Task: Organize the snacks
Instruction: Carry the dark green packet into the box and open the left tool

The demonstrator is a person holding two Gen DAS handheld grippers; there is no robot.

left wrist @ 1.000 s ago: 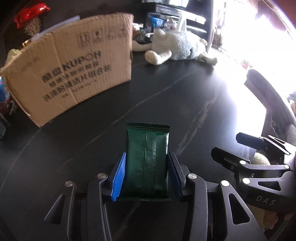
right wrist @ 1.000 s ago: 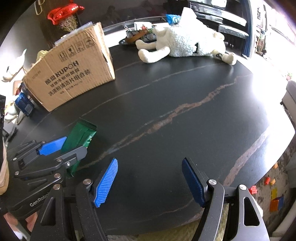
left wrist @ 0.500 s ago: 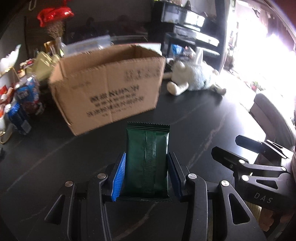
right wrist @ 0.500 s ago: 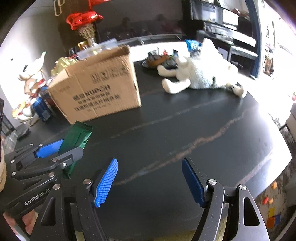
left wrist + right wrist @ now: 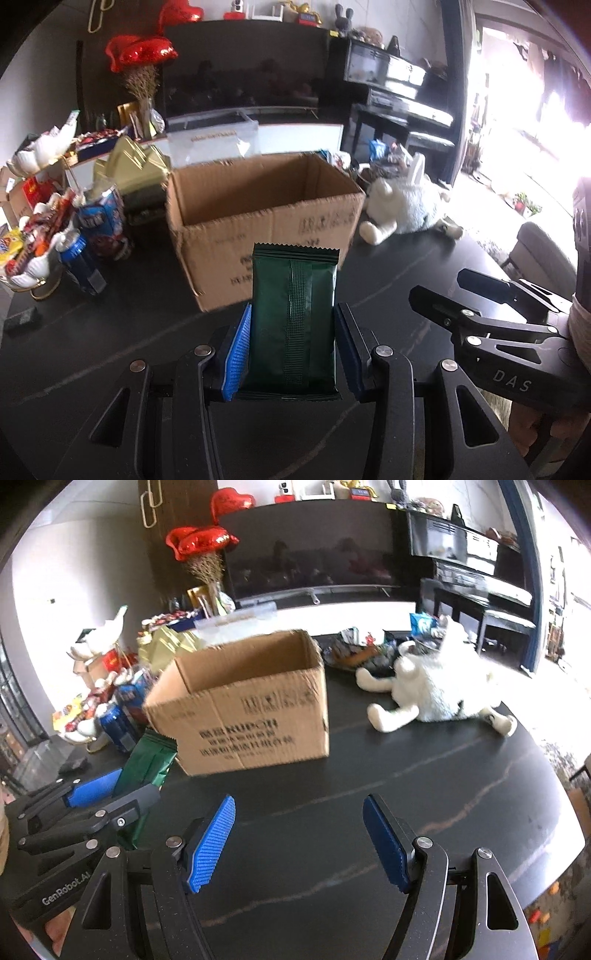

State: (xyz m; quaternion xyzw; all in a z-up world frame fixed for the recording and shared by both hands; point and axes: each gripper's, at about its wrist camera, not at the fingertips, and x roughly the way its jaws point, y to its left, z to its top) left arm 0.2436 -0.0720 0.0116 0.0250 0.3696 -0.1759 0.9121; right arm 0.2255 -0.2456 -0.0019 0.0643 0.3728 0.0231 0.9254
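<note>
Left gripper (image 5: 291,350) pinches the green snack packet (image 5: 293,325) by its sides; light, crinkly, probably slippery. Right gripper (image 5: 299,838) wide, empty.

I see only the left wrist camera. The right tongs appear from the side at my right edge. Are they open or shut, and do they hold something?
Observer: Open. In the right wrist view the right tongs stand wide apart, with nothing between the blue pads.
Operator: Is my green packet above the cardboard box?
Observer: Not yet. Seen from the right, its top edge is in front of the box's near left corner, below the rim.
Operator: What lies behind the box?
Observer: A dark dish of snack wrappers, between the box and the white plush toy.
</note>
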